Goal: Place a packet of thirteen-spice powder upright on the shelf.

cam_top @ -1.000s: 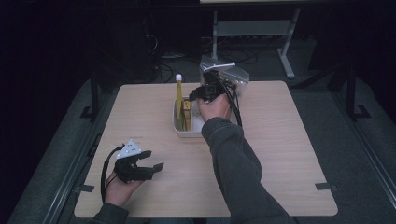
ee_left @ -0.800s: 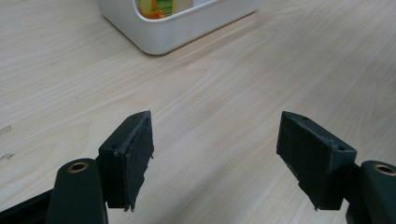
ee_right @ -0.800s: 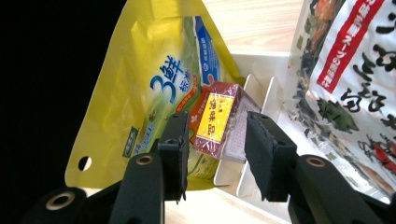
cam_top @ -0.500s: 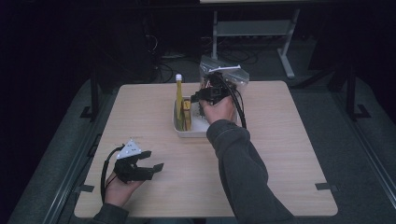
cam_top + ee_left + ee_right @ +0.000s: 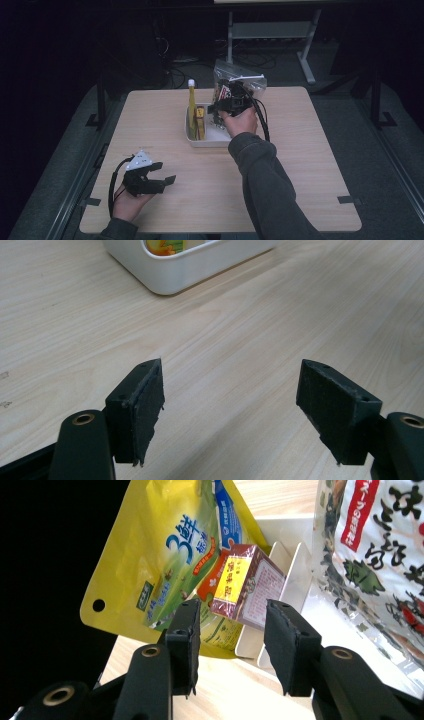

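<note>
We work at white bin point(image 5: 192, 136), mid table: tall yellow pouch point(image 5: 165, 545) upright at left end, small red box point(image 5: 247, 582) slotted beside divider, clear snack bag point(image 5: 380, 555) leaning at right.

R gripper point(image 5: 231, 645) above box, jaws part-open, just been opening, box beyond tips, untouched.

L gripper point(image 5: 231, 410) near-left over bare table, jaws wide, empty.

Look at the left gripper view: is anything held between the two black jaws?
No: the left gripper stands open above the bare wooden table, with nothing between its jaws.
</note>
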A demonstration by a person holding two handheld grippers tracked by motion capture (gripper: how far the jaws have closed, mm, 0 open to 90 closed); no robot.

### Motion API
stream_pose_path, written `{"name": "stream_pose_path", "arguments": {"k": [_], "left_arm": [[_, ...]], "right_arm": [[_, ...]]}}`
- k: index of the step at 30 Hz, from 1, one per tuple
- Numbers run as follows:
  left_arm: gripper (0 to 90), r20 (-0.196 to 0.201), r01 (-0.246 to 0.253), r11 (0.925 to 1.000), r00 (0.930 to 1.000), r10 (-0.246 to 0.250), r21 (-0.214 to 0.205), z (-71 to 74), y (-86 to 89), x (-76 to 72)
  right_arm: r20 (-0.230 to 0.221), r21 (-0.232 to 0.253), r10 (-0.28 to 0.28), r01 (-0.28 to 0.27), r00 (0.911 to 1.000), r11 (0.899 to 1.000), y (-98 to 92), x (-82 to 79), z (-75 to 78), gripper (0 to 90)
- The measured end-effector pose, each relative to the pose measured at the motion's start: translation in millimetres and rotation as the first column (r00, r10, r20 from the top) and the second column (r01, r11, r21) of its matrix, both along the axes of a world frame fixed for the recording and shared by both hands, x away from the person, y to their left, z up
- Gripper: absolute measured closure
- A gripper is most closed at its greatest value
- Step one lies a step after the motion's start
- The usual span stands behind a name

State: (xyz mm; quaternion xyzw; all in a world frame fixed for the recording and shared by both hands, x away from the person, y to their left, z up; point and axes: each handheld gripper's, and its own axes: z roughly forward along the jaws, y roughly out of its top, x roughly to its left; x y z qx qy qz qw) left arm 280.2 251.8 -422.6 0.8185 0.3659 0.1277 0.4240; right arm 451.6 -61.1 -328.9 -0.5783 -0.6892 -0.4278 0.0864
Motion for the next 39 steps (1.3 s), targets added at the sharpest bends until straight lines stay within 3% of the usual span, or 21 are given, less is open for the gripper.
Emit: {"name": "stream_pose_path", "arguments": {"k": [39], "left_arm": [[26.5,-0.006,0.001,1.0,1.0,-0.001,0.008,-1.7,0.1,0.7]], "right_arm": [[-0.031,0.093,0.083,-0.079,0.9961,0.993,-30.9,-26.5,-23.8,53.9]]}}
